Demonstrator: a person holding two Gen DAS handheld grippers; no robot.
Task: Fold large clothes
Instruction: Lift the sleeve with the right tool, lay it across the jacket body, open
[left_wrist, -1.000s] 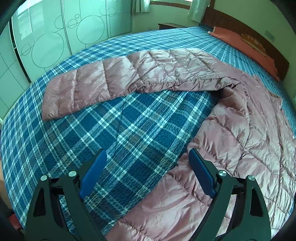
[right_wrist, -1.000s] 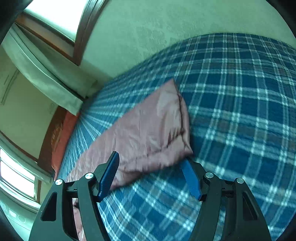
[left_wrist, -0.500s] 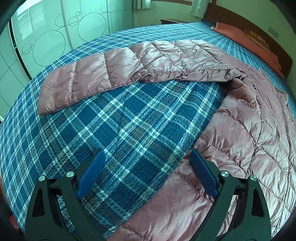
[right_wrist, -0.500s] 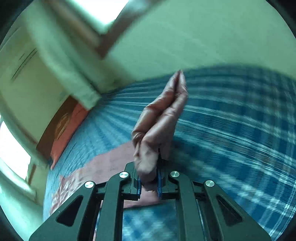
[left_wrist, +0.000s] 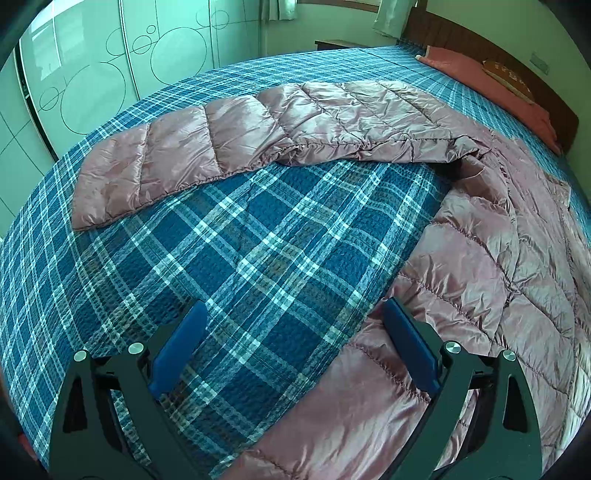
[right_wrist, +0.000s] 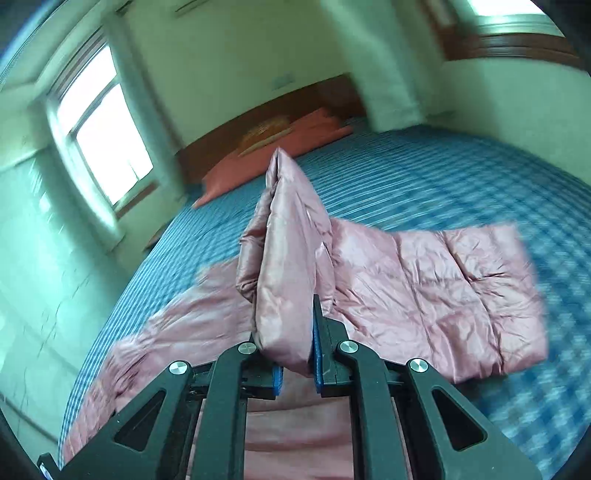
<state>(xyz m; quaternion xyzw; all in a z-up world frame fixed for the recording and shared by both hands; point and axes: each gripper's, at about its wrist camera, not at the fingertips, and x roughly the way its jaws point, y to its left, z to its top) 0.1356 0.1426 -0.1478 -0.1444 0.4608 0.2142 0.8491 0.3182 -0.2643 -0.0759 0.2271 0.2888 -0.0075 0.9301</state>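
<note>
Pink jacket (left_wrist: 480, 266) carries no legible label; right view motion-blurred. Right gripper (right_wrist: 295, 363) clenched on a sleeve (right_wrist: 288, 266). Left gripper (left_wrist: 295, 350) released, over bedspread (left_wrist: 258, 266).

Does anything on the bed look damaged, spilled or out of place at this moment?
Nothing stands out. The pink quilted down jacket lies on the blue plaid bedspread with one sleeve stretched out flat. The right gripper is shut on the other sleeve's end, which is part of folding. No tear or stain is visible.
</note>
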